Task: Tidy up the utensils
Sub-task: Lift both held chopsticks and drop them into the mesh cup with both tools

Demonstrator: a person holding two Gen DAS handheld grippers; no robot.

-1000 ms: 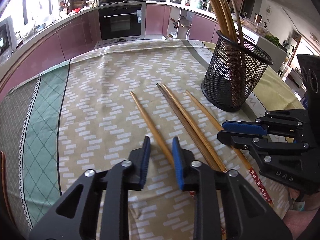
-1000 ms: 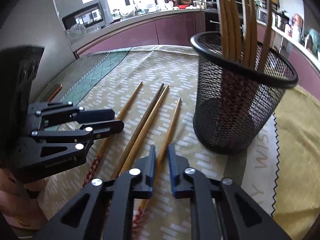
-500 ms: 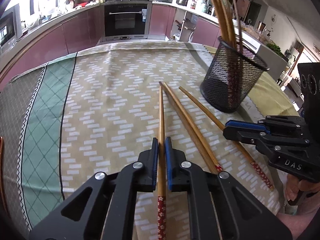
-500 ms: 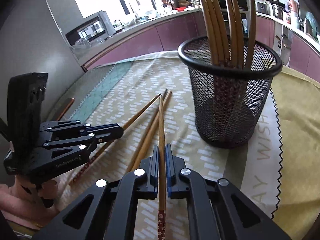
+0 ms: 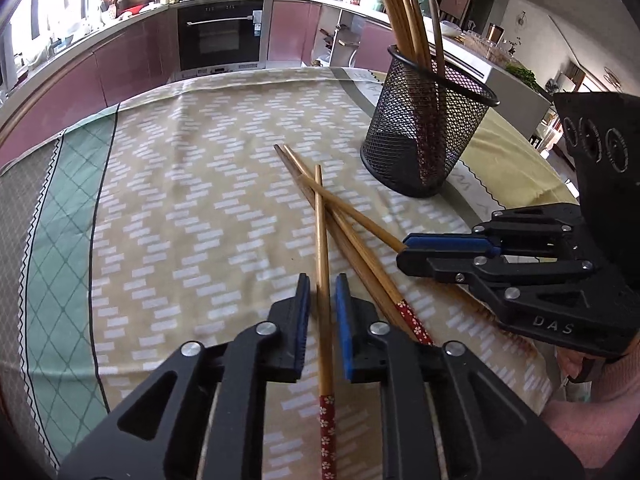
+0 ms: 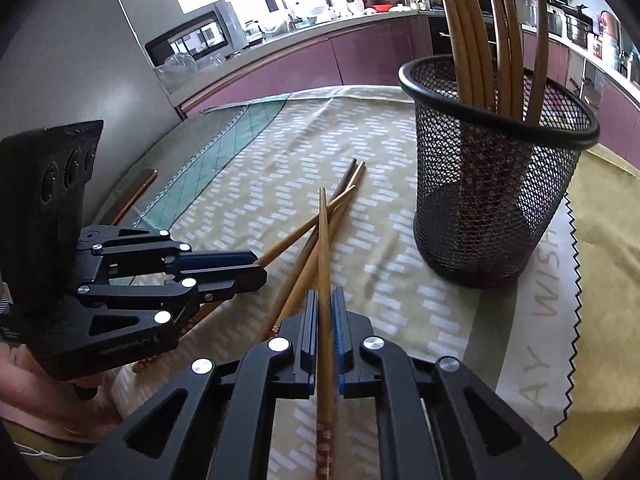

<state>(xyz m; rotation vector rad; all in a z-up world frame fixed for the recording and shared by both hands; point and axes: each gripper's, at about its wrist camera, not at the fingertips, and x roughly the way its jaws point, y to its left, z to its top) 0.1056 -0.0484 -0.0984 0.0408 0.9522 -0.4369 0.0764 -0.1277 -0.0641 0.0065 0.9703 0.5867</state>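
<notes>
A black mesh holder (image 5: 428, 128) stands on the patterned tablecloth and holds several wooden chopsticks; it also shows in the right wrist view (image 6: 492, 200). My left gripper (image 5: 322, 284) has its jaws slightly parted around a wooden chopstick (image 5: 322, 240) with a red floral end; the pads show small gaps. My right gripper (image 6: 325, 300) is shut on another chopstick (image 6: 324, 248) and holds it off the cloth. Two more chopsticks (image 5: 352, 240) lie crossed under them on the cloth (image 6: 304, 264).
The tablecloth (image 5: 180, 200) has a green band at the left. The right gripper body (image 5: 520, 272) sits close on my right; the left gripper body (image 6: 132, 280) sits close on the left. Kitchen cabinets and an oven (image 5: 220, 36) stand behind the table.
Both grippers closed around a chopstick each and lifted. The left jaws have since widened a little. The held chopsticks now cross over the two lying on the cloth.
</notes>
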